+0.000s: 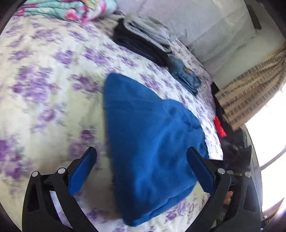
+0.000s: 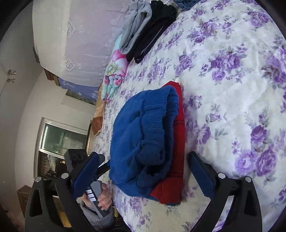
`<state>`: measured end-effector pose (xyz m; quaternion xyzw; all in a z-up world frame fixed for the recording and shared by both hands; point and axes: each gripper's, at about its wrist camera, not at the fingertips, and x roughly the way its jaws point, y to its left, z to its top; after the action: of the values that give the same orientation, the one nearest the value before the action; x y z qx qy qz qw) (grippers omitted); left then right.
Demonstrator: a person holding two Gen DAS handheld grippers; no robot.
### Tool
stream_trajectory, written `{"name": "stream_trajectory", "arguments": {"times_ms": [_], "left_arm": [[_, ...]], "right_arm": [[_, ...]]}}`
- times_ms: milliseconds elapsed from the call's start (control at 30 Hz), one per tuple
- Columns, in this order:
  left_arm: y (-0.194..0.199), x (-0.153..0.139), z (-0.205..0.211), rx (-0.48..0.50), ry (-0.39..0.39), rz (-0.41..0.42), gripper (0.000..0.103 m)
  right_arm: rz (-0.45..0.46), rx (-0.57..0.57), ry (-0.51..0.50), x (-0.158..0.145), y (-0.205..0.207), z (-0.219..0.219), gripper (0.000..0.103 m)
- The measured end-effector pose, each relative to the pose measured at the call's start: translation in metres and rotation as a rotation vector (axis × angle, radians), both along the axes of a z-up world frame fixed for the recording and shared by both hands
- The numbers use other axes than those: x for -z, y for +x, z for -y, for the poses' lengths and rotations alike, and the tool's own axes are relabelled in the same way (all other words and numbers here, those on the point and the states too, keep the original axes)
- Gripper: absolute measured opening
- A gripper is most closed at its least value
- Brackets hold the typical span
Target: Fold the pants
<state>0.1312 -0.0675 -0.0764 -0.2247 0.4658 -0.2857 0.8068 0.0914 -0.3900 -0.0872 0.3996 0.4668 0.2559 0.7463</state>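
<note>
Blue knit pants lie folded in a thick bundle on the floral bedspread. In the right wrist view the blue pants rest on a folded red garment, ribbed waistband up. My left gripper is open and empty, hovering above the bundle, jaws wide on either side of it. My right gripper is open and empty, jaws spread around the near end of the bundle.
Folded black and grey clothes and folded jeans lie at the far bed edge. A colourful blanket is at the back. A checked curtain and window are right. The other hand and its gripper handle show at the bed edge.
</note>
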Motion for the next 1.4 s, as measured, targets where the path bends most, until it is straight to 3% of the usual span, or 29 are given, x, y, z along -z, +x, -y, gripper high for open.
{"name": "stream_trajectory", "arguments": {"times_ms": [133,300,400,567,667,767,867,967,1033,1133,1233,1400], "left_arm": [[0.007,0.014,0.026,0.097,0.041,-0.006,0.099],[-0.009,0.017,0.026,0.162,0.052,0.112,0.099],[-0.009,0.019,0.024,0.151,0.028,0.113,0.099],[-0.013,0.02,0.017,0.124,-0.01,0.111,0.099],[-0.018,0.019,0.017,0.116,-0.011,0.134,0.099],[-0.018,0.019,0.014,0.107,-0.043,0.105,0.099],[-0.018,0.018,0.018,0.136,-0.008,0.092,0.099],[-0.02,0.015,0.027,0.152,0.068,0.1,0.099],[-0.022,0.014,0.029,0.14,0.085,0.094,0.099],[-0.02,0.016,0.022,0.134,0.02,0.085,0.099],[-0.018,0.02,0.005,0.096,-0.129,0.058,0.099],[-0.005,0.014,0.021,0.158,-0.056,0.027,0.099]], "right_arm": [[-0.006,-0.032,0.012,0.002,0.002,0.002,0.099],[0.01,-0.077,0.014,0.001,-0.011,0.011,0.099],[0.04,-0.031,-0.013,0.001,-0.017,0.01,0.099],[0.149,-0.034,-0.181,-0.004,-0.03,-0.013,0.099],[0.2,-0.001,-0.159,-0.002,-0.037,-0.01,0.099],[0.226,-0.017,-0.129,-0.001,-0.037,-0.006,0.099],[0.236,-0.051,-0.179,-0.002,-0.042,-0.01,0.099],[0.206,-0.04,-0.192,-0.005,-0.041,-0.012,0.099],[0.165,-0.016,-0.132,-0.004,-0.039,-0.005,0.099],[0.175,-0.012,-0.07,0.001,-0.041,0.004,0.099],[0.151,0.003,-0.09,0.0,-0.039,0.0,0.099],[0.039,0.001,-0.038,0.002,-0.008,-0.002,0.1]]}}
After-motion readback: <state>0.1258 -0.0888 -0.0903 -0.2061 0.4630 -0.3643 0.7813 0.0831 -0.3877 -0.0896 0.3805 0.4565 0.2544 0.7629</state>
